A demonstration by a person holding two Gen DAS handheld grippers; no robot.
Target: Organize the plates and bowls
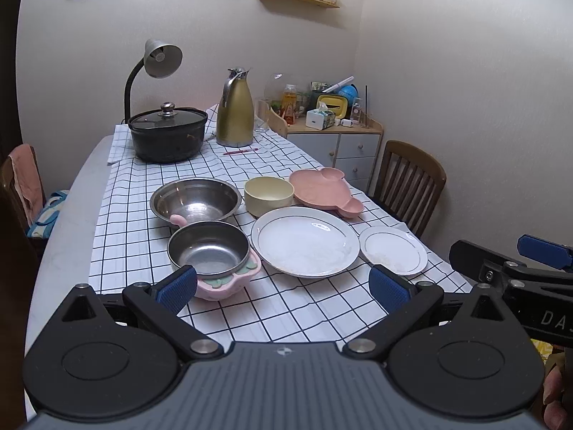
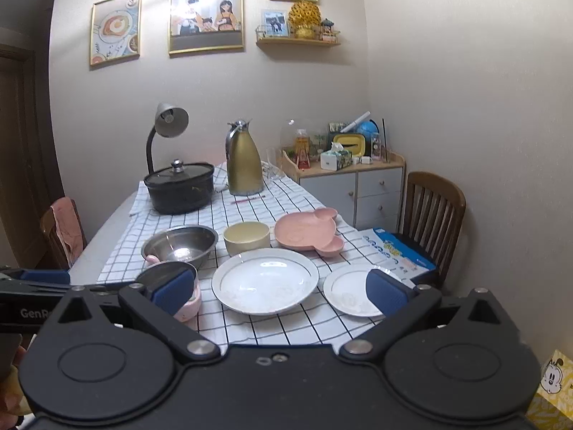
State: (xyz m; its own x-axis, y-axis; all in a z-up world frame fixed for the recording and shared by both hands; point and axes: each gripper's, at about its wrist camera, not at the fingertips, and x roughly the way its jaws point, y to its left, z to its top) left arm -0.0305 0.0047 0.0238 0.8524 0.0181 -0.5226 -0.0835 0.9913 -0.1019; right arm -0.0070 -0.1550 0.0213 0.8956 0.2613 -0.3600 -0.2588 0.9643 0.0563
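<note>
On the checked tablecloth lie a large white plate (image 1: 305, 240) (image 2: 265, 280) and a small white plate (image 1: 393, 249) (image 2: 352, 294) to its right. Behind them stand a cream bowl (image 1: 269, 194) (image 2: 247, 237) and a pink bear-shaped divided plate (image 1: 325, 190) (image 2: 308, 232). Further left sit a wide steel bowl (image 1: 195, 200) (image 2: 180, 244) and a steel bowl in a pink holder (image 1: 211, 251) (image 2: 172, 279). My left gripper (image 1: 283, 288) hovers open over the near table edge, empty. My right gripper (image 2: 280, 293) is open too, holding nothing, and it shows at the right of the left wrist view (image 1: 501, 267).
A black lidded pot (image 1: 167, 135), a gold thermos jug (image 1: 235, 107) and a desk lamp (image 1: 157, 61) stand at the table's far end. A wooden chair (image 1: 408, 182) is at the right, a cluttered cabinet (image 1: 336, 136) in the corner, another chair (image 1: 21, 186) at the left.
</note>
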